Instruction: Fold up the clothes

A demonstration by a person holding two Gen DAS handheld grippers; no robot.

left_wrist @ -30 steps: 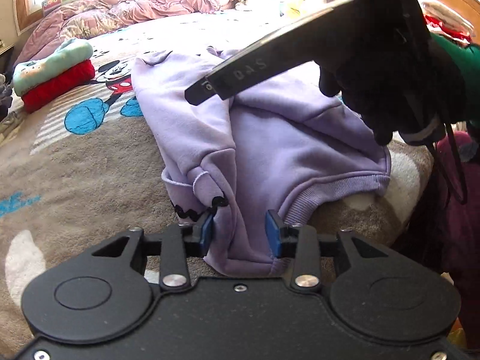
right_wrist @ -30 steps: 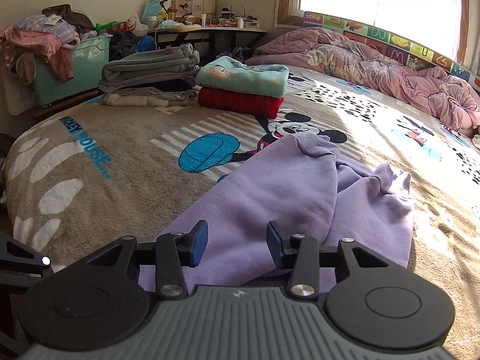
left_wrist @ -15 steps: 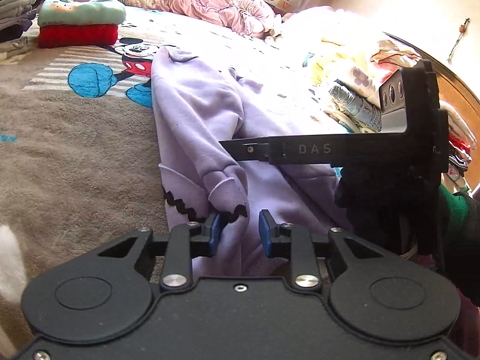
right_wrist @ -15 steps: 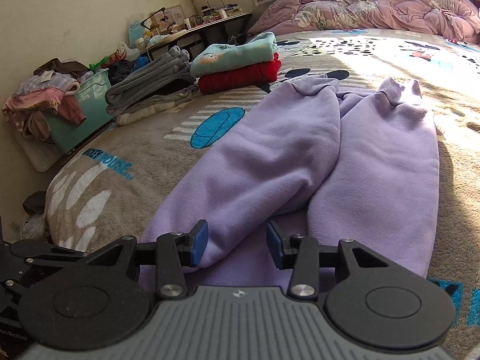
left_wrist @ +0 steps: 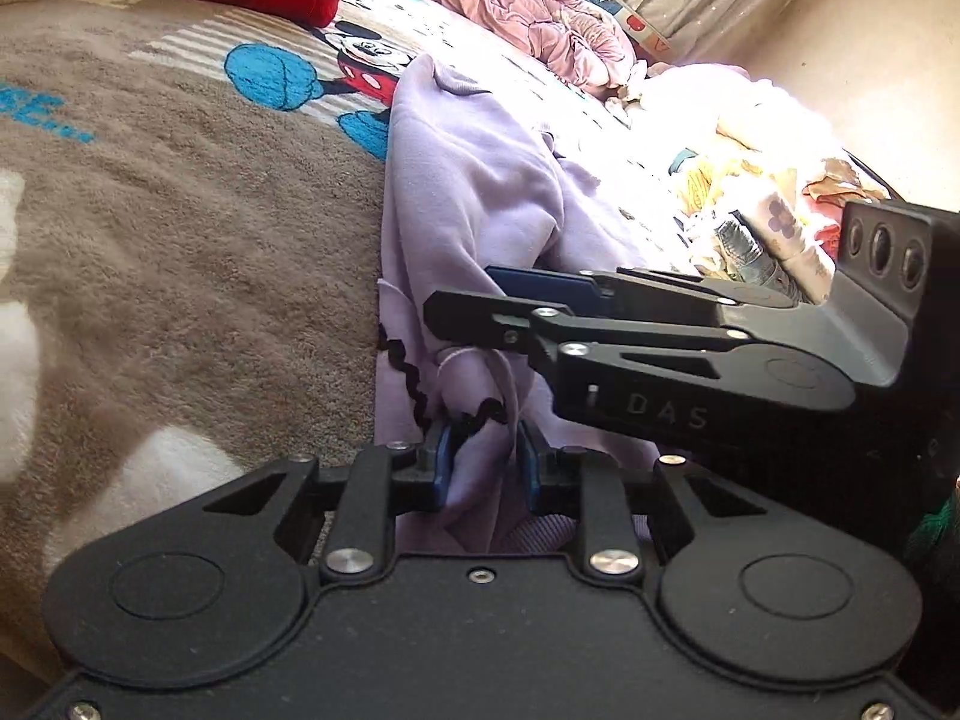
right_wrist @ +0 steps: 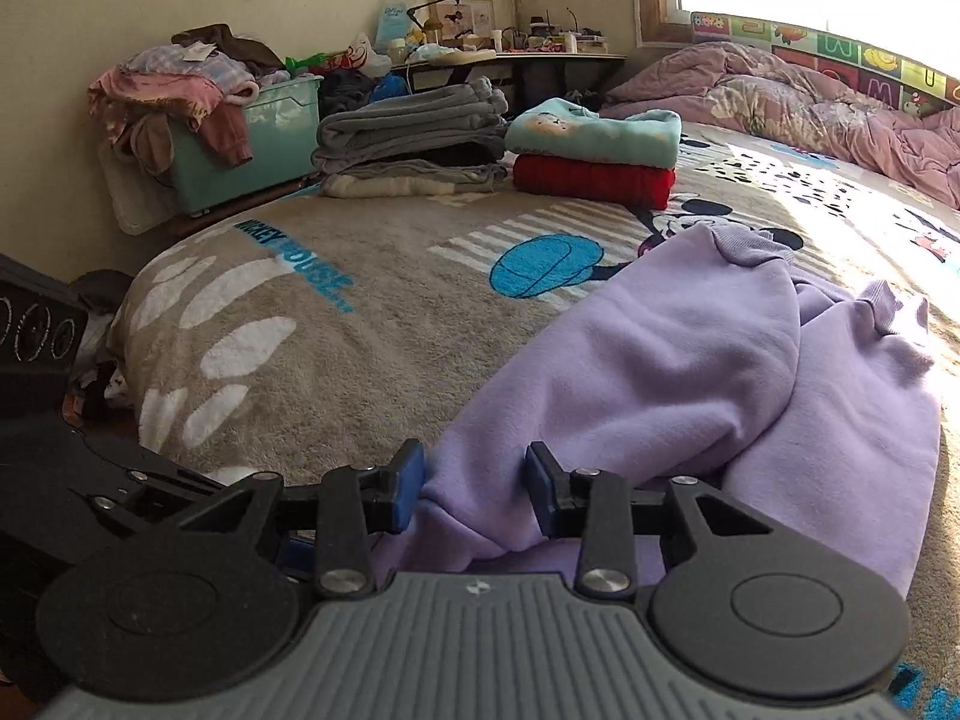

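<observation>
A lilac sweatshirt [left_wrist: 474,192] lies on the Mickey Mouse blanket [left_wrist: 180,228], partly folded, with black zigzag trim at its near edge. My left gripper [left_wrist: 483,465] is shut on a bunched part of this near edge. In the right wrist view the sweatshirt [right_wrist: 690,372] spreads ahead to the right. My right gripper [right_wrist: 477,495] is open, its blue pads on either side of a fold of the fabric without pinching it. The right gripper also shows in the left wrist view [left_wrist: 540,294], just above the sweatshirt.
A folded teal top on a folded red one [right_wrist: 594,156] and a grey folded pile [right_wrist: 414,138] sit at the far side of the bed. A pink duvet [right_wrist: 810,108] lies by the window. A teal bin with clothes [right_wrist: 240,132] stands by the wall.
My left gripper's jaws have closed from wide apart onto the trimmed edge. The right gripper has come down low over the sweatshirt, close beside the left one.
</observation>
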